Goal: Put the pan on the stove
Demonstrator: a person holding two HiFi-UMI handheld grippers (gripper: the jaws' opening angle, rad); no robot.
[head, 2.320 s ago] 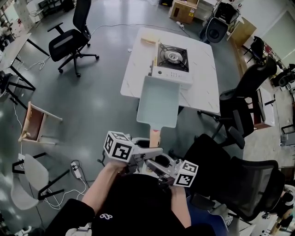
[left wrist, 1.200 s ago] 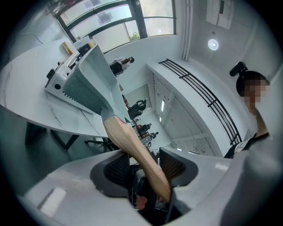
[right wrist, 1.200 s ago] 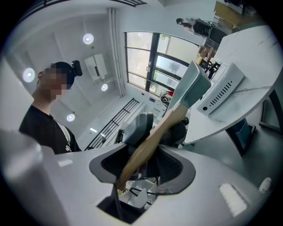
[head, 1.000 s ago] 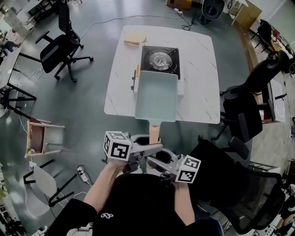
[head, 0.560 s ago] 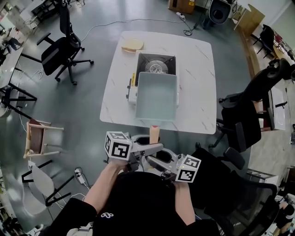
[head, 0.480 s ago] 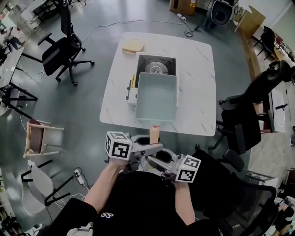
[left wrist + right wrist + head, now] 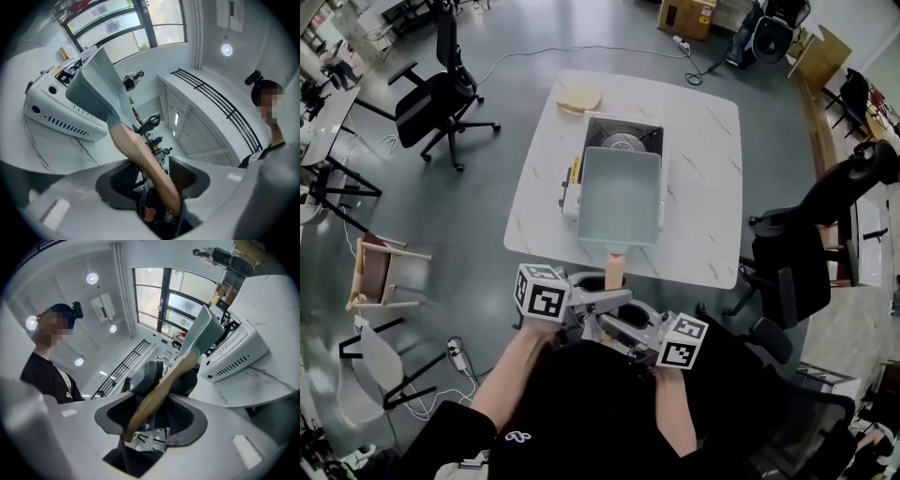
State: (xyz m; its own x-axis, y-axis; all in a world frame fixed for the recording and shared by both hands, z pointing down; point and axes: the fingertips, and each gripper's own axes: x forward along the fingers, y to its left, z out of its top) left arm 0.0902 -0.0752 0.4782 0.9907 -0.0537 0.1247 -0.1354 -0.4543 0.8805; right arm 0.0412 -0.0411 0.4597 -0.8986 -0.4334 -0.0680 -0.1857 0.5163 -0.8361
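A: Head view, nearest things first: what are the tools doing?

B: Both are clamped on the wooden handle (image 7: 616, 270). The left tool (image 7: 598, 302) comes in from the left. The right tool (image 7: 623, 328) comes in from the right, a touch closer to the person. Each gripper view shows the handle pinched between ribbed pads (image 7: 123, 179), its butt end reaching in past them.

A: And the pan?

B: The pan (image 7: 621, 197) juts straight out from the tools, away from the person, handle nearest, square body beyond. Its long axis lines up with the stove (image 7: 598, 129).

A: Is it down?

B: I can't tell for sure. It covers the stove's near half, and the burner (image 7: 624, 142) shows past its far rim. In the left gripper view it tilts up above the stove's front, so I judge it is held aloft, not seated.

A: So the move?

B: Probably further out along that same axis, then down, both tools together. The stove stands on the table (image 7: 703, 187).
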